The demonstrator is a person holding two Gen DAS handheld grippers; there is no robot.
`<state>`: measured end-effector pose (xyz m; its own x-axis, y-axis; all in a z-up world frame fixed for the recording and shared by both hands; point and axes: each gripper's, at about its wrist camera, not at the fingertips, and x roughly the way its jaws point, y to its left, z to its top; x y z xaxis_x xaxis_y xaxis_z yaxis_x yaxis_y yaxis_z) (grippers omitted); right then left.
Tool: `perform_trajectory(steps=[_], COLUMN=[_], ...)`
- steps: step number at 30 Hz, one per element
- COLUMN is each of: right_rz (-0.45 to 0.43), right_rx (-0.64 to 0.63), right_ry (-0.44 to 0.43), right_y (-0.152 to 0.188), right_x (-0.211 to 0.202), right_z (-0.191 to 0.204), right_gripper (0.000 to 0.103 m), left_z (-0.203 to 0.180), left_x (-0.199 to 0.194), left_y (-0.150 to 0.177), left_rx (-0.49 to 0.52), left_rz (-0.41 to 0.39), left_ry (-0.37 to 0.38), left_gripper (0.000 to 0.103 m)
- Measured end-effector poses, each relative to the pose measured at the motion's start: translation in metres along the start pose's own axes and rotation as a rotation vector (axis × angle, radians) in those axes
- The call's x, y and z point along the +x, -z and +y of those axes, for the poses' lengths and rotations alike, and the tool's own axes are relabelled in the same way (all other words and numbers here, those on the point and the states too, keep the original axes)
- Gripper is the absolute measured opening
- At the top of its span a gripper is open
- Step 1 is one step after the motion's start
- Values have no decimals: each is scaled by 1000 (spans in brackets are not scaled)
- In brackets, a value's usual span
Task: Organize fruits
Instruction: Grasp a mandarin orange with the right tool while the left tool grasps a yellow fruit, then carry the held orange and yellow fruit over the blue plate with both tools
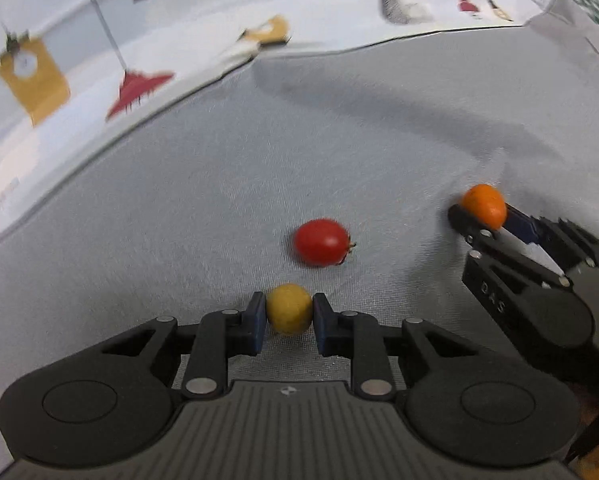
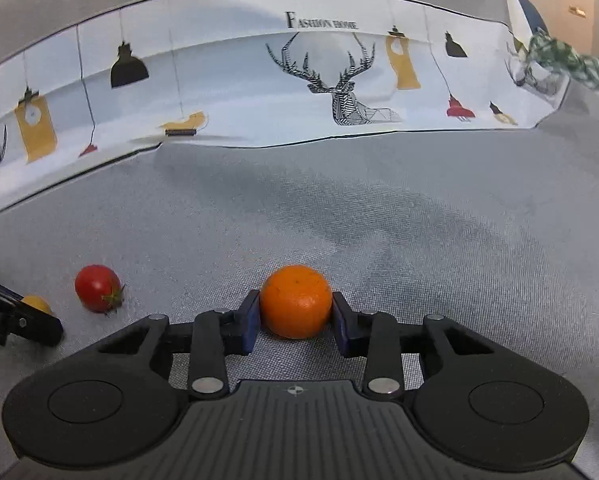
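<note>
Grey cloth surface (image 2: 419,240), printed sheet (image 2: 259,92) behind. My left gripper (image 1: 289,312) is pinching a yellow fruit (image 1: 289,309); my right gripper (image 2: 295,316) is clamping an orange (image 2: 296,301). Red tomato (image 1: 321,242) is lying loose between them. Risk: round skins slipping out during lifting, or squeezing bruising them.

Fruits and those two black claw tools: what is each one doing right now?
Yellow fruit: on the grey cloth, pinched by the left gripper.
Orange fruit: on the cloth, pinched by the right gripper.
Red tomato: lying loose between the two, untouched.
Left gripper: shut on the yellow fruit.
Right gripper: shut on the orange fruit.
Printed cloth: spread along the far edge, creased.
</note>
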<state>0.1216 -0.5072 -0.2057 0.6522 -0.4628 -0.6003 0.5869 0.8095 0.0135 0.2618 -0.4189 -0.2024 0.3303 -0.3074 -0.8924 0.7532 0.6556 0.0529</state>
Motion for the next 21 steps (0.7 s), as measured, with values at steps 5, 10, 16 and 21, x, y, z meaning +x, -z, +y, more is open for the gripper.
perform_trajectory(steps=[5,10,16,21], right_rz=[-37,-99,-184,-160], right_rx=[50,130,169,61], right_ry=[42,124,25,-201], right_y=[0,-6,-9,18], right_x=[-6,-36,-138,-242], right_z=[-8,-21,-5,30], right_gripper=[38,38,38,38], left_z=[3,13,32,42], left_x=[-33,-107,-206,-277], left_y=[6,28,109,192], left_rx=[-40,-108,-213,-288], left_rz=[-17,-50,-26,-7], left_ry=[-5,-56,-98,-148], left_gripper=[27,27,27,27])
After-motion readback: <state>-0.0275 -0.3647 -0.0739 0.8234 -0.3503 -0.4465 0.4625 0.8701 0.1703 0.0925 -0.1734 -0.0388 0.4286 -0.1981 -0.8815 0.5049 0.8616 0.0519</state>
